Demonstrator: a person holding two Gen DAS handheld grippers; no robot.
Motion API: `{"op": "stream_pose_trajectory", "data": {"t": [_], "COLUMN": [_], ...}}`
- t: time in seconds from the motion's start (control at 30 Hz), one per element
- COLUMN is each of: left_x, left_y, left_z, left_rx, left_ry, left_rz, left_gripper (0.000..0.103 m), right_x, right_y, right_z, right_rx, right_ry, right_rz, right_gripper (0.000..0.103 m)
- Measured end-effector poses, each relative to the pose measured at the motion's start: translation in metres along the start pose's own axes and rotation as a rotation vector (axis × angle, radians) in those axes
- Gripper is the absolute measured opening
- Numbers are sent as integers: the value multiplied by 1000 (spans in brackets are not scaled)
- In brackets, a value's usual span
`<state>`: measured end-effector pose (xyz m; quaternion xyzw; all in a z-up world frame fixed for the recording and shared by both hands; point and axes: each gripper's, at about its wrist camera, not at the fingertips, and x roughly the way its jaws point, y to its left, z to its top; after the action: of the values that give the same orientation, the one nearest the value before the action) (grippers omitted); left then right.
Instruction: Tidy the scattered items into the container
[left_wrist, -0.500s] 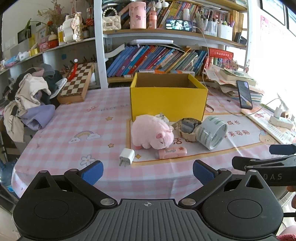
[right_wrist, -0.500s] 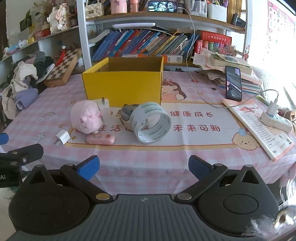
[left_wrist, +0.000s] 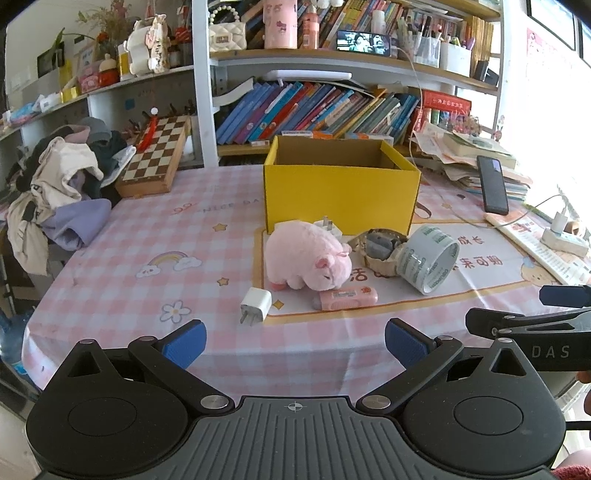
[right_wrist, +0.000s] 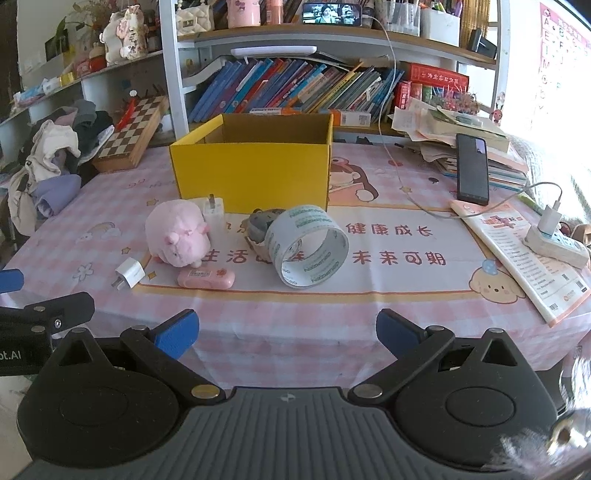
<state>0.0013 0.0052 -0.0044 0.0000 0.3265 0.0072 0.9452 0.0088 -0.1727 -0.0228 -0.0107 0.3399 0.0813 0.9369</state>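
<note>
Well beyond both fingers (left_wrist: 184, 341): pink pig (left_wrist: 308, 260)

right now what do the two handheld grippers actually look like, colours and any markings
Both match: a matte black ribbed body with two round discs, silver pivot screws, and black linkage arms ending in blue textured pads. The left gripper has a small crosshair mark on its body, as does the right gripper. Seen side-on in the left view, the right one carries pale lettering reading DAS.

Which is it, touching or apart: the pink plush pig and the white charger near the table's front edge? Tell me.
Apart. In the right wrist view a strip of tablecloth shows plainly between the pig and the charger; the left wrist view shows the same gap.
</note>
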Motion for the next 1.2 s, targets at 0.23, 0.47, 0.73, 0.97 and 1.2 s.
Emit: {"op": "stream_pose_trajectory", "data": {"t": [0.23,0.47,0.73,0.97,1.2], "left_x": [1,1,1,0,0], "left_y": [-1,0,1,2,2], "left_z": [0,-1,-1,-1,-1], "left_rx": [-1,-3,-12,-12,-14], "left_ry": [0,7,10,15,18], "left_rz": [1,-10,-17,-17,-13], "left_gripper": [103,103,103,103,103], "right_x": [2,2,0,0,0], "right_y": [2,1,1,1,1], "right_z": [0,-2,-1,-2,-2], "right_rx": [-1,-3,-5,-5,-5], "right_ry": [6,15,18,21,22], "right_rz": [-8,-8,-10,-12,-12], "right_gripper": [103,103,103,103,103]}}
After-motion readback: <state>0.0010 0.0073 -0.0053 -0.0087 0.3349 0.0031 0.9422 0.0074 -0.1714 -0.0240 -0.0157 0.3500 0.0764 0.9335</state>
